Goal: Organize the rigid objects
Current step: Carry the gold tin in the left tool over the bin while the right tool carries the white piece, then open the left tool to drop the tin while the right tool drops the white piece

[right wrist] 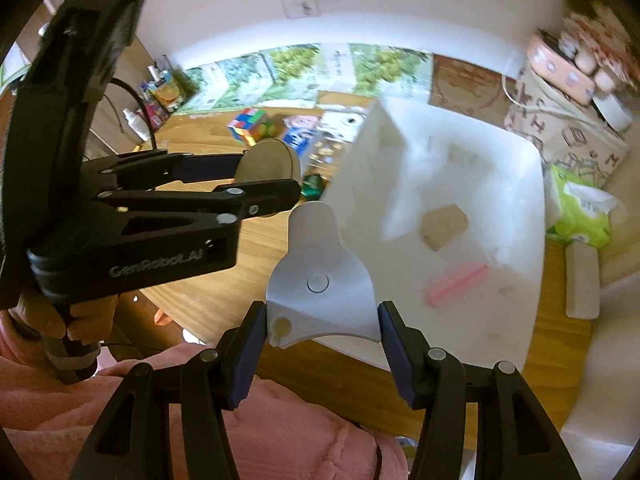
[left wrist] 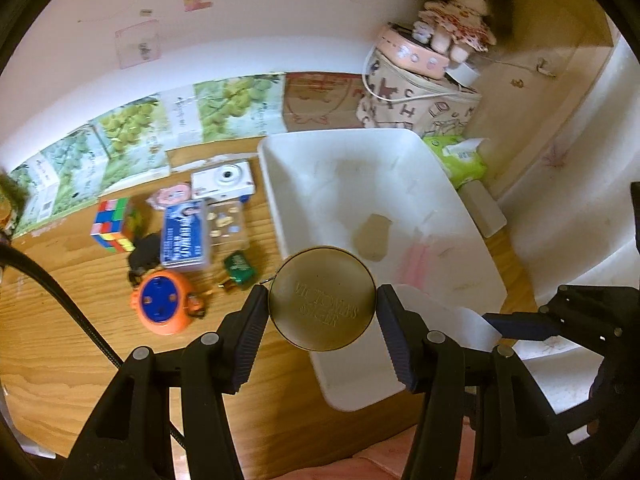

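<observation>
I have a round brass-coloured tin (left wrist: 322, 303) pinched by its rim in my left claw (left wrist: 322, 312), its embossed lid facing up, hanging over the near left edge of the white bin (left wrist: 472, 224). My right claw (right wrist: 320, 334) grips a flat white fan-shaped piece (right wrist: 320, 280) with a centre rivet, its narrow rounded end pointing toward the bin. The bin sits open on the wooden worktop (left wrist: 60, 320), holding a tan scrap (left wrist: 374, 236) and a pink stick (left wrist: 416, 262). Left of it lie a Rubik's cube (left wrist: 114, 224), a white camera (left wrist: 223, 182), a blue card box (left wrist: 186, 236), a clear case (left wrist: 229, 222), a small green packet (left wrist: 240, 266) and an orange round toy (left wrist: 162, 302).
</observation>
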### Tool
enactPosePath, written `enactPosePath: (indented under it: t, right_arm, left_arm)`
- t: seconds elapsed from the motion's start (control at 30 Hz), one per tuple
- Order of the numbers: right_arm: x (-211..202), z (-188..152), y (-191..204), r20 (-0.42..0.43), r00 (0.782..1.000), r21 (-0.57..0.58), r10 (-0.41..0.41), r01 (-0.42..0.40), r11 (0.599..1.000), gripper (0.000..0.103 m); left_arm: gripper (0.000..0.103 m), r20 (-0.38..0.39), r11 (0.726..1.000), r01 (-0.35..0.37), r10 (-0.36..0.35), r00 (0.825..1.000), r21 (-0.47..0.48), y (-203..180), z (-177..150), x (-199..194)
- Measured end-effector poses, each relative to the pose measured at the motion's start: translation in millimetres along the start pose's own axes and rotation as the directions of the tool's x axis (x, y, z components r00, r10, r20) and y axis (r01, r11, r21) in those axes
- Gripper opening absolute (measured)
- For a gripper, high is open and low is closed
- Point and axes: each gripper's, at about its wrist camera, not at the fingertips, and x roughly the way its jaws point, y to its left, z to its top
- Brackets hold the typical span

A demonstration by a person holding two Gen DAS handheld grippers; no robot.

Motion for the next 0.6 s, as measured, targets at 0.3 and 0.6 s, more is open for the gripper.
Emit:
enactPosePath:
  t: [0.3,0.6]
  right_arm:
    - [19,-8,-44,-0.079,0.996,0.052,-0.038,0.043,0.998,0.057]
    - [45,-7,-82,-0.150,0.987,0.101,-0.062,0.078,0.992,0.056]
  left_arm:
    - [0.059,-0.017,0.999,0.032,-0.032,0.999,0.025,-28,3,33]
    - [0.059,-0.018,0.999,0.042,-0.041,0.999,0.029,-40,6,60]
